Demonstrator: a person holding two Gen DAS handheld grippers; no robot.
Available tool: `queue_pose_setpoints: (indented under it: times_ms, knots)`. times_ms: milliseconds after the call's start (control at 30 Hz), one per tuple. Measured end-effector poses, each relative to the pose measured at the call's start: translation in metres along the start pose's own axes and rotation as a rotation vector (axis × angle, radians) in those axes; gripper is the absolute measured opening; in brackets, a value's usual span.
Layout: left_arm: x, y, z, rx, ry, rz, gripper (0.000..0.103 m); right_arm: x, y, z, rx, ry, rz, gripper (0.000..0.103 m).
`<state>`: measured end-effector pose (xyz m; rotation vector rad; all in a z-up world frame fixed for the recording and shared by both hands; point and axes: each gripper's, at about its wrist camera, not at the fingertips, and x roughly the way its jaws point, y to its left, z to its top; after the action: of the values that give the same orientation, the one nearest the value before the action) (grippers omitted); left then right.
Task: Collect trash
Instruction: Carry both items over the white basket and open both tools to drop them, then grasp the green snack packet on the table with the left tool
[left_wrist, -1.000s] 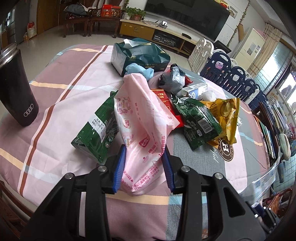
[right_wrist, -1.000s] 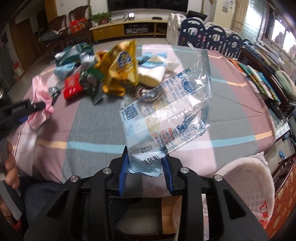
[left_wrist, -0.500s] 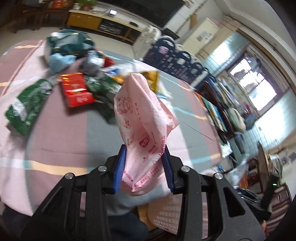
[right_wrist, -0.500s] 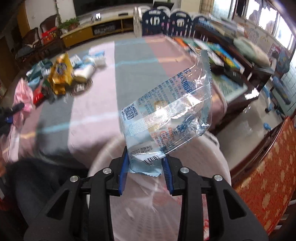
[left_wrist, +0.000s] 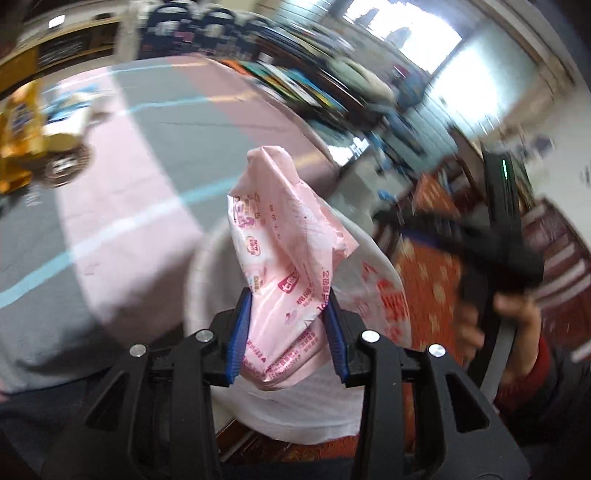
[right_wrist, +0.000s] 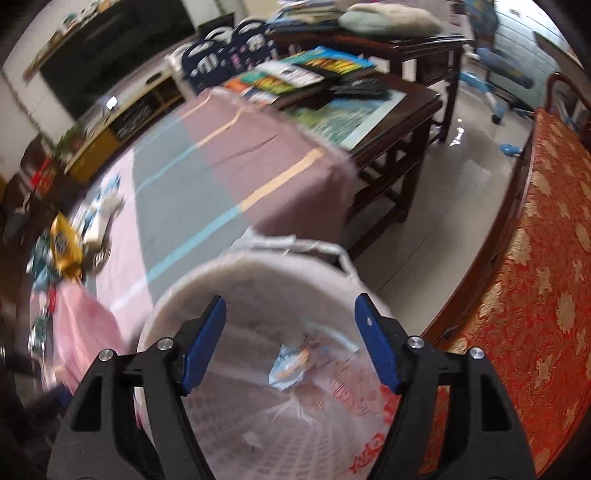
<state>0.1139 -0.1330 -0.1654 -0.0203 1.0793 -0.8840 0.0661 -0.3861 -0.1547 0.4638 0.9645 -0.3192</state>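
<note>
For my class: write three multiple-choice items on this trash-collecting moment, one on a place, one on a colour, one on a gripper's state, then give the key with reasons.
1. Where is the clear blue wrapper?
A. on the table
B. inside the white bin
C. on the floor

2. What colour is the bag in the left gripper?
A. pink
B. green
C. yellow

3. How is the right gripper?
A. shut on a wrapper
B. shut on the bin's rim
C. open, with nothing held

Key: B, it lies in the bin's liner; A, pink plastic sits pinched between the pads; C, its jaws are opening with nothing between them.

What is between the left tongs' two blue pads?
In the left wrist view, a crumpled pink plastic wrapper is clamped between the left tongs, hanging above the white bin.
</note>
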Motion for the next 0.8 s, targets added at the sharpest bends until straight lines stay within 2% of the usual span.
queue_pose_setpoints:
  times_ms: [33,67,167,267,333,400,467,500,533,567,600,667,733,767,800]
  knots:
    - [0.01,-0.012,-0.002,0.044,0.032,-0.002,0.042,-0.003,-0.005,0.004,0.008,-0.012,-0.004,0.072]
    - [0.017,-0.019,-0.004,0.075,0.055,0.007,0.049,-0.005,-0.007,0.006,0.011,-0.022,-0.008,0.072]
    - [0.027,-0.022,-0.006,0.121,0.073,0.137,0.071,-0.007,-0.013,0.012,0.013,-0.037,-0.014,0.072]
    - [-0.002,0.025,0.0,0.011,-0.003,0.236,0.073,-0.003,-0.009,0.011,-0.003,-0.025,-0.013,0.072]
    - [-0.042,0.083,0.007,-0.15,-0.107,0.34,0.076,0.002,-0.003,0.007,-0.011,-0.01,-0.012,0.072]
    - [-0.085,0.142,0.008,-0.326,-0.195,0.544,0.078,0.009,0.005,0.002,-0.027,0.011,-0.006,0.072]
    - [-0.122,0.193,0.008,-0.459,-0.24,0.826,0.079,0.014,0.014,-0.001,-0.048,0.032,0.002,0.072]
    - [-0.141,0.216,0.006,-0.494,-0.258,1.003,0.086,0.017,0.02,-0.003,-0.06,0.04,0.004,0.072]
    - [-0.152,0.235,0.006,-0.503,-0.26,1.118,0.092,0.02,0.025,-0.005,-0.073,0.048,0.005,0.072]
    - [-0.162,0.256,0.004,-0.505,-0.244,1.189,0.097,0.022,0.03,-0.006,-0.083,0.054,0.005,0.072]
    - [-0.164,0.278,0.004,-0.505,-0.195,1.204,0.097,0.024,0.036,-0.008,-0.094,0.062,0.006,0.072]
    - [-0.161,0.316,0.001,-0.522,-0.089,1.168,0.097,0.026,0.048,-0.01,-0.113,0.073,0.01,0.072]
    - [-0.154,0.337,-0.008,-0.524,-0.051,1.132,0.095,0.026,0.06,-0.011,-0.132,0.073,0.015,0.072]
    - [-0.151,0.341,-0.012,-0.532,-0.049,1.103,0.078,0.027,0.067,-0.012,-0.149,0.074,0.014,0.072]
    - [-0.149,0.345,-0.017,-0.558,-0.045,1.051,0.052,0.028,0.073,-0.014,-0.164,0.077,0.012,0.072]
